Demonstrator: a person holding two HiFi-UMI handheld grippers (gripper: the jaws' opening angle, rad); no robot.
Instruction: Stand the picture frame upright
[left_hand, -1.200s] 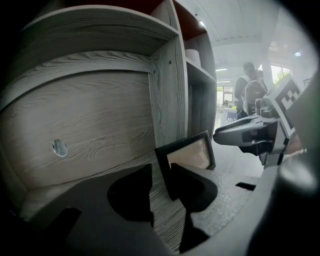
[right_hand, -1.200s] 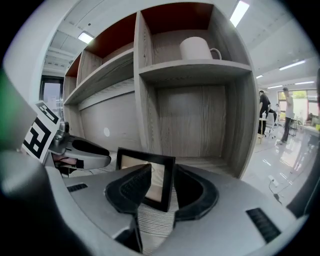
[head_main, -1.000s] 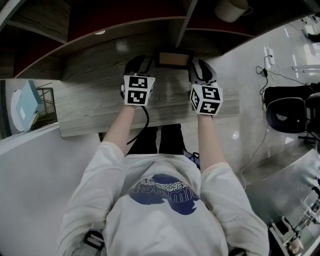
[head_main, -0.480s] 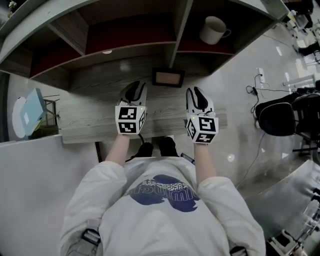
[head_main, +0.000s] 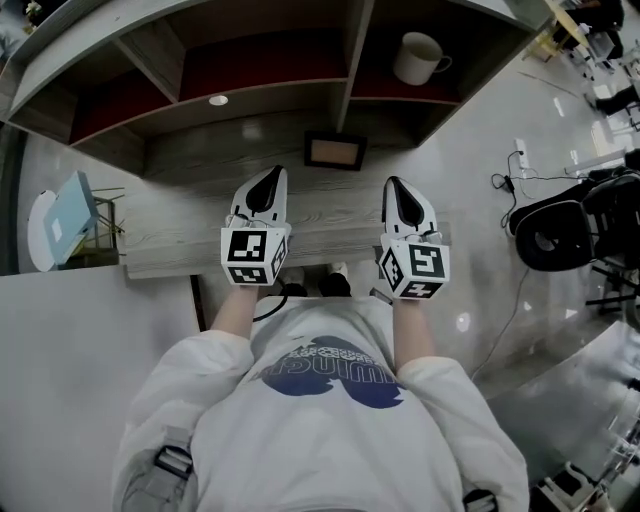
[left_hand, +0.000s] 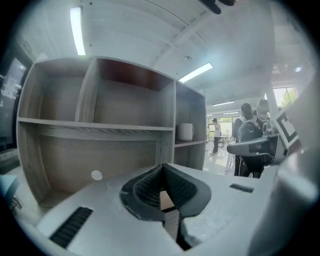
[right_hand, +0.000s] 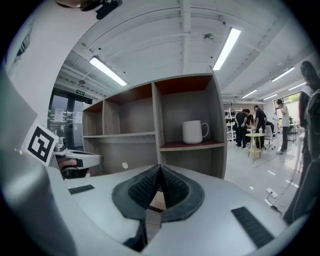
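Note:
The picture frame (head_main: 336, 151), dark-edged with a tan face, stands at the back of the wooden desk (head_main: 180, 240), under the shelf divider. Neither gripper touches it. My left gripper (head_main: 270, 174) is held above the desk in front of the frame and to its left. My right gripper (head_main: 391, 185) is level with it on the right. Both have just closed their jaws on nothing, and the ribbed pads (left_hand: 150, 187) meet at the tips. A tan sliver of the frame (right_hand: 157, 200) shows through the gap below the right gripper's pads.
A shelf unit (head_main: 345, 60) rises behind the desk, with a white mug (head_main: 418, 58) in its right compartment. A black office chair (head_main: 560, 230) and floor cables are on the right, a pale blue object (head_main: 65, 215) on the left. People stand far off.
Both grippers have drawn back from either side of the frame toward the person, risen, and closed their jaws. The frame is left standing alone.

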